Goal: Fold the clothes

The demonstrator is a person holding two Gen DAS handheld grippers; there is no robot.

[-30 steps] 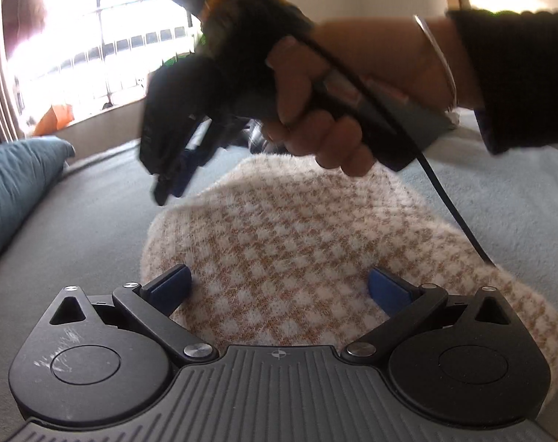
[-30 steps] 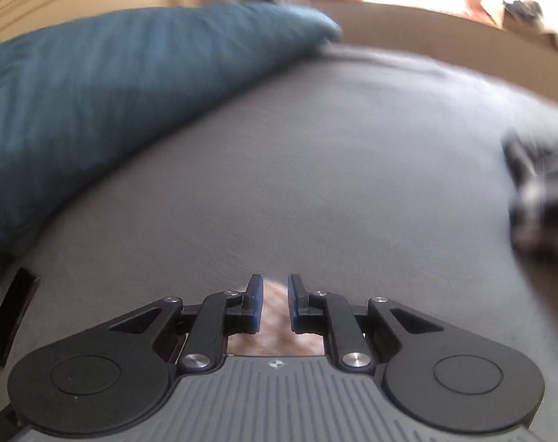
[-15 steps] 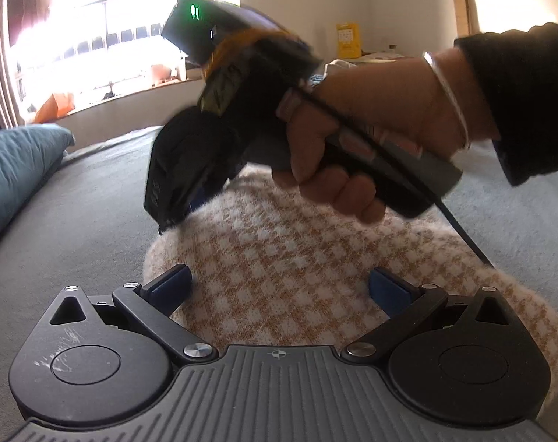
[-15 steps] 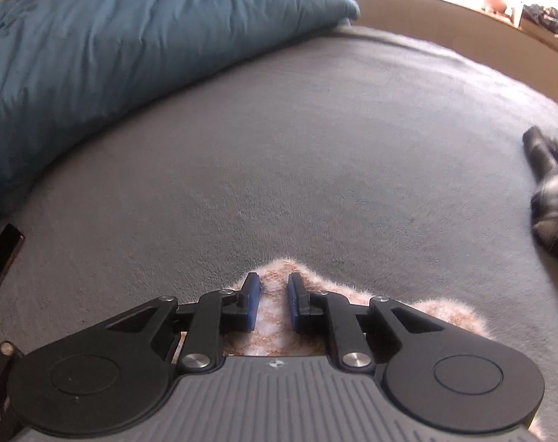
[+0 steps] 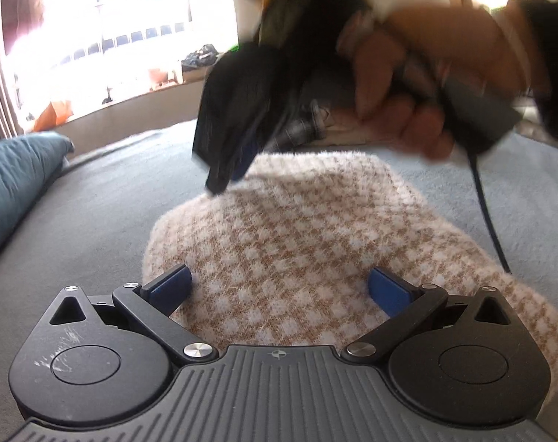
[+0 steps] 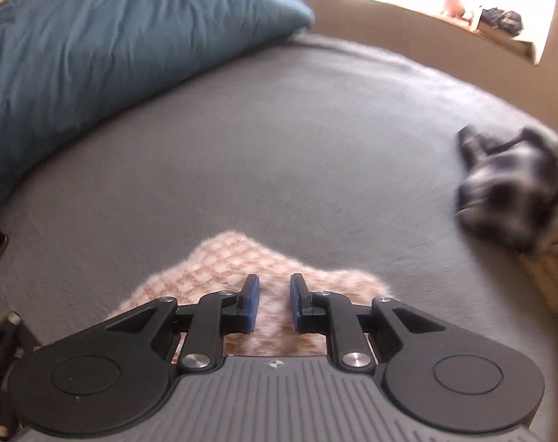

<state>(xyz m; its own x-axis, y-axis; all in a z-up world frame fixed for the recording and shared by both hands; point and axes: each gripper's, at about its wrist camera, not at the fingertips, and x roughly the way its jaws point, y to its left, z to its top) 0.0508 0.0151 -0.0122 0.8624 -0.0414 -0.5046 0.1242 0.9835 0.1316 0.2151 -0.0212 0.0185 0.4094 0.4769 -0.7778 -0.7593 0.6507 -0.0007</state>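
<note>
left tool [image 5: 277, 287]: I see its jaws spread wide, gripping nothing, over the fuzzy tan-and-white checked knit garment [image 5: 308, 235] | right tool [image 6: 272, 304]: narrow gap, nothing pinched, above the garment's edge at 6 o'clock | garment lies flat on the grey bed [image 6: 279, 154] | teal pillow [image 6: 95, 55] at 10 o'clock

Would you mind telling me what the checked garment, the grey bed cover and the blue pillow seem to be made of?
Checked garment: probably a soft, brushed knit, wool or acrylic; its edges look fuzzy and the tan-and-white pattern seems knitted in.
Grey bed cover: likely a matte fleece or brushed cloth, with a short even nap and no sheen.
Blue pillow: apparently smooth woven cotton or similar, showing fine creases.
</note>
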